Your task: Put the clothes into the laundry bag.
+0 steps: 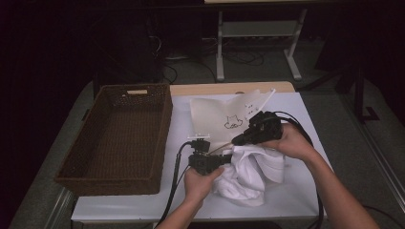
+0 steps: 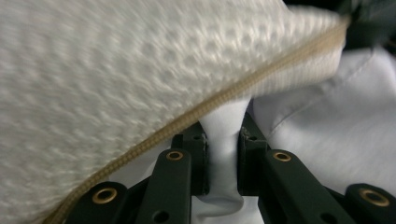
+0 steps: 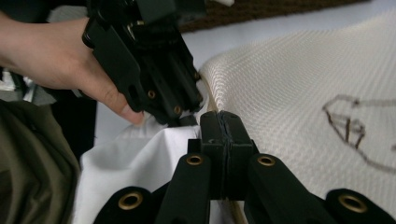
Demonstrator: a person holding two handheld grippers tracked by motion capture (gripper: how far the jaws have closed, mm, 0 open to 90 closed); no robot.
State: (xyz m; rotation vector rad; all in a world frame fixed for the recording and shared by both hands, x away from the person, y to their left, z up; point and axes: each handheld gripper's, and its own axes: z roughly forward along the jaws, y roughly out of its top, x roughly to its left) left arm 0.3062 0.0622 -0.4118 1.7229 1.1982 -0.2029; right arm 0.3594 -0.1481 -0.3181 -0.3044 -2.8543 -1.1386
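A white mesh bag (image 1: 217, 117) with a small cat drawing (image 1: 233, 123) lies flat on the table. A crumpled white garment (image 1: 248, 174) sits at its near edge. My left gripper (image 2: 223, 154) is shut on a fold of the garment (image 2: 327, 121), just under the bag's tan zipper (image 2: 210, 105). In the high view the left gripper (image 1: 225, 160) points right into the cloth. My right gripper (image 3: 223, 126) is shut at the zipper edge of the bag (image 3: 289, 84), apparently pinching it. The right gripper (image 1: 237, 140) sits just above the garment, close to the left one (image 3: 154, 79).
A brown wicker basket (image 1: 165, 119) stands on the left of the white table (image 1: 286, 200), with nothing in it. Black cables trail from both grippers over the table's front edge. Beyond the table are a dark floor and a grey metal stand (image 1: 258, 28).
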